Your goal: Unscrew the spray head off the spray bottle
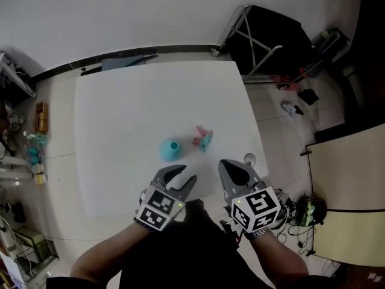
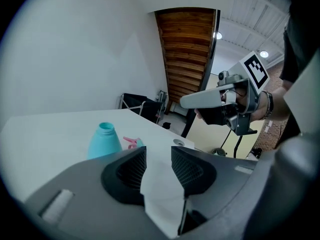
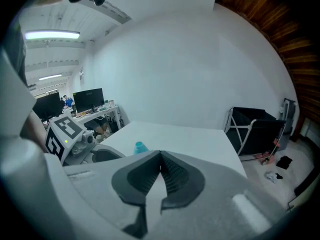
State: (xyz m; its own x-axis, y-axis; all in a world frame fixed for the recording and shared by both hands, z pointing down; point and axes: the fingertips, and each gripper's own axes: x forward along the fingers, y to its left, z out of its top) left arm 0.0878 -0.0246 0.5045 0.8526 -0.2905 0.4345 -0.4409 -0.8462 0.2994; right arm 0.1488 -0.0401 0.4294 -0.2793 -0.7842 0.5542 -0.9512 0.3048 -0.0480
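A teal spray bottle [image 1: 171,149] stands upright on the white table [image 1: 132,101] with its neck bare; it also shows as the bottle [image 2: 104,140] and the bottle [image 3: 140,147]. The pink and teal spray head [image 1: 203,137] lies on the table just right of it, apart from it, and appears as the spray head [image 2: 132,142]. My left gripper [image 1: 182,178] hangs open and empty over the near table edge, short of the bottle. My right gripper [image 1: 237,173] is shut on nothing, to the right of the left one.
A small round clear cap [image 1: 249,159] lies near the table's right edge. A black folding rack [image 1: 264,41] stands on the floor beyond the far right corner. Cables and gear [image 1: 307,212] lie on the floor at the right, shelves with clutter [image 1: 27,143] at the left.
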